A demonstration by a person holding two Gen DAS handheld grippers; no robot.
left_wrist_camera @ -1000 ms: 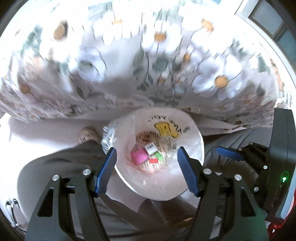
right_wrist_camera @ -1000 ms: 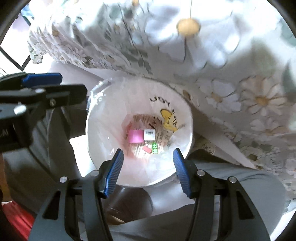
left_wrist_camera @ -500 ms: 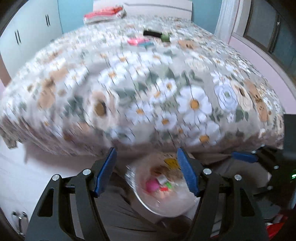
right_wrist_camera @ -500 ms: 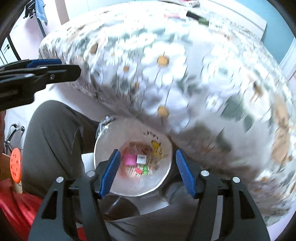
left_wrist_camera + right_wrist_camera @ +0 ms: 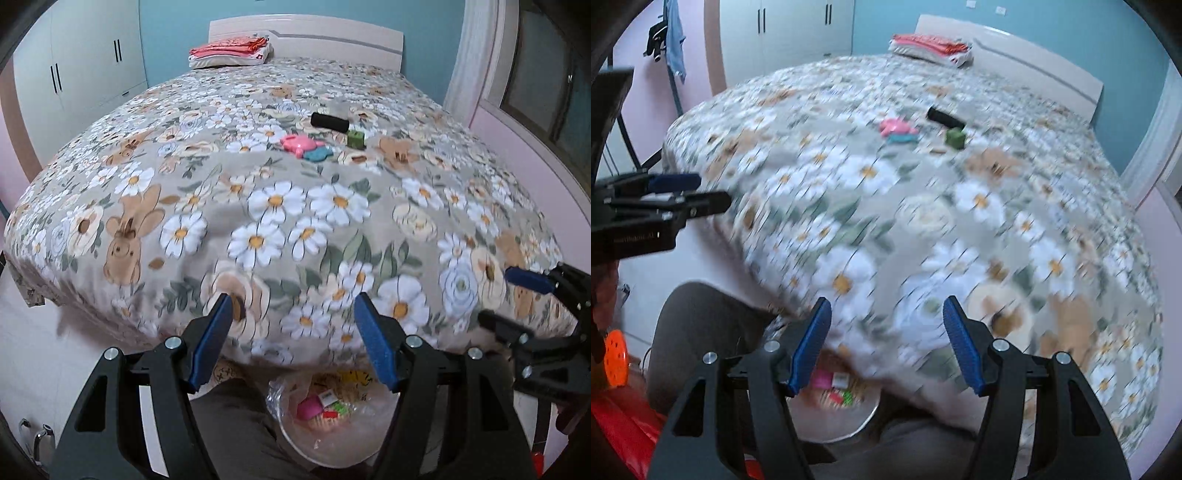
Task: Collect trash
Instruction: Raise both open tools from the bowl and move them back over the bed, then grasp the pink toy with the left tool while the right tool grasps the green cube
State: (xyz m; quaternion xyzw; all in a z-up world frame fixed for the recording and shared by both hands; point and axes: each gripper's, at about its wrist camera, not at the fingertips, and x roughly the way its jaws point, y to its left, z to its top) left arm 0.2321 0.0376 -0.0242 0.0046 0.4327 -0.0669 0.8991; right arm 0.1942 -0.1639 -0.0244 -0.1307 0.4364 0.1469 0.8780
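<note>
A bin [image 5: 332, 456] lined with a clear bag stands on the floor by the foot of the bed, holding pink, green and white scraps; it shows blurred as the bin [image 5: 846, 424] in the right wrist view. Far up the floral bedspread lie a black cylinder [image 5: 329, 122], a green cube [image 5: 355, 139], a pink piece [image 5: 298, 143] and a teal piece [image 5: 317, 154]. My left gripper [image 5: 292, 299] is open and empty above the bed's foot edge. My right gripper [image 5: 886, 300] is also open and empty, level with it on the right.
The person's legs in grey trousers [image 5: 236, 424] flank the bin. Folded pink and white clothes [image 5: 231, 51] lie by the white headboard. White wardrobes [image 5: 92, 66] stand on the left, a window on the right. An orange disc [image 5: 616, 358] and something red [image 5: 620, 435] sit low left.
Both grippers have risen from just over the bin and tipped upward, so the bed top with its items has come into view. The right jaws stand slightly wider.
</note>
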